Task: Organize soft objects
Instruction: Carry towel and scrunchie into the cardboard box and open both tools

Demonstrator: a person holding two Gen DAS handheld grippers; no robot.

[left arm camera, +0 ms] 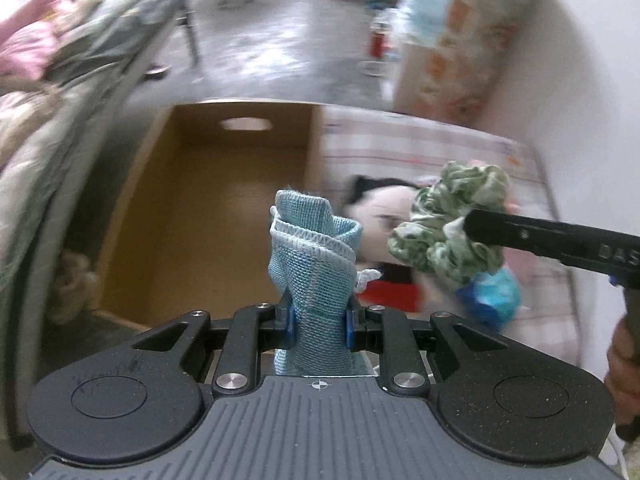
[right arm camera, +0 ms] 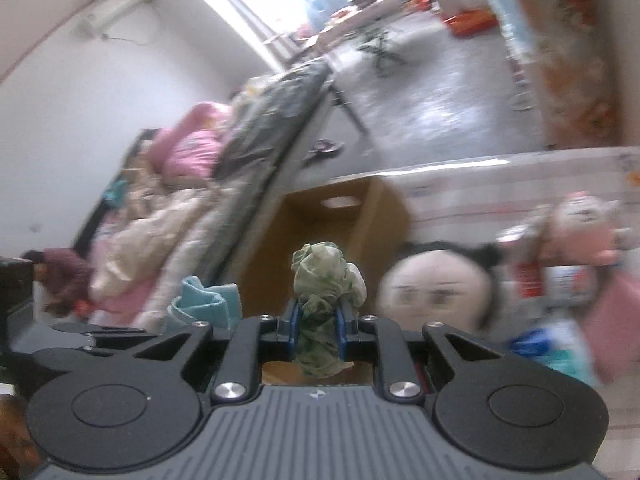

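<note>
The left gripper (left arm camera: 318, 322) is pinching a light blue knit cloth (left arm camera: 312, 248) tight between its blue pads, the fabric standing up in a bunch above them. The right gripper (right arm camera: 318, 326) is clamping a crumpled green-patterned cloth (right arm camera: 326, 280) in the same way (both views are blurred). Just beyond both, an open cardboard box (left arm camera: 224, 216) is sitting with nothing visible inside. Beside the box, a black-eared plush doll (right arm camera: 434, 288) is lying on the pink checked bed (left arm camera: 420, 148), with more soft toys farther right.
</note>
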